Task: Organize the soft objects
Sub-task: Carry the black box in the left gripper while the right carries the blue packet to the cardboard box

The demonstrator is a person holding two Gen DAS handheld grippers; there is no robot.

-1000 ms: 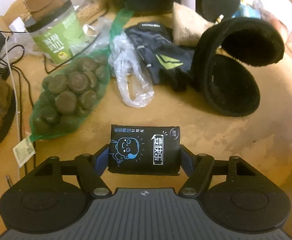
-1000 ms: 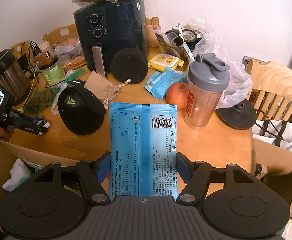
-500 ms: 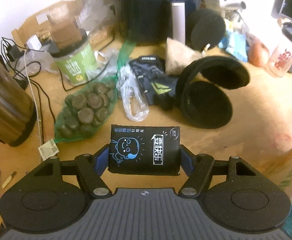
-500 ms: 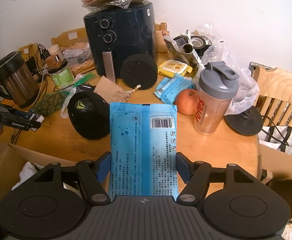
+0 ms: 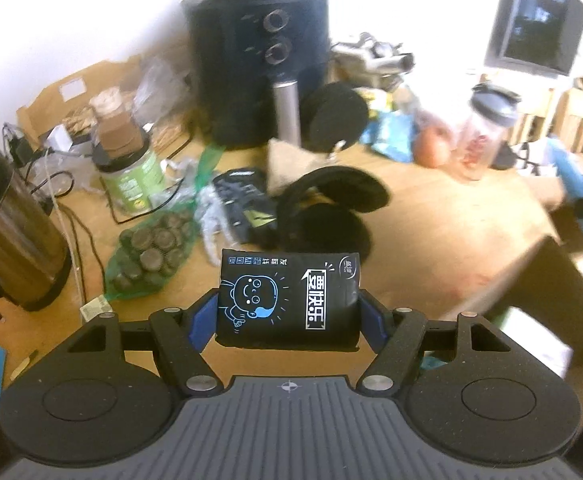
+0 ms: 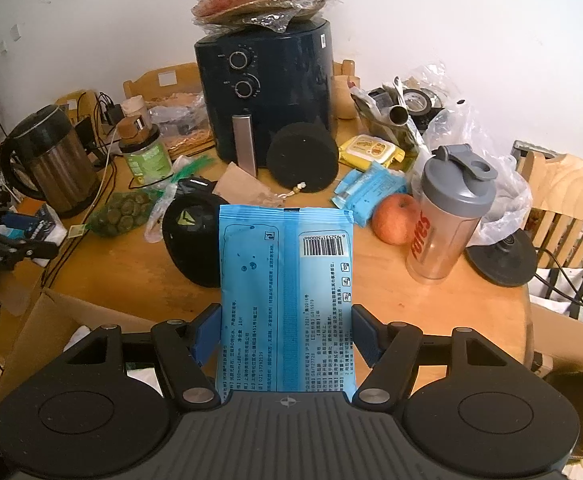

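We see a wooden surface, on it air fryer, kettle, jar, apple, shaker bottle, netted bag, black earmuffs.

A glossy black plastic-film tissue pack is seen, and a shiny blue plastic-film wipes packet. At twelve o'clock a smooth, glossy dark-blue air fryer with a brushed-metal handle is shown. A matt, fuzzy black cloth earmuff is laid on the bare, smooth wooden tabletop. At nine o'clock a brushed-steel kettle is visible.
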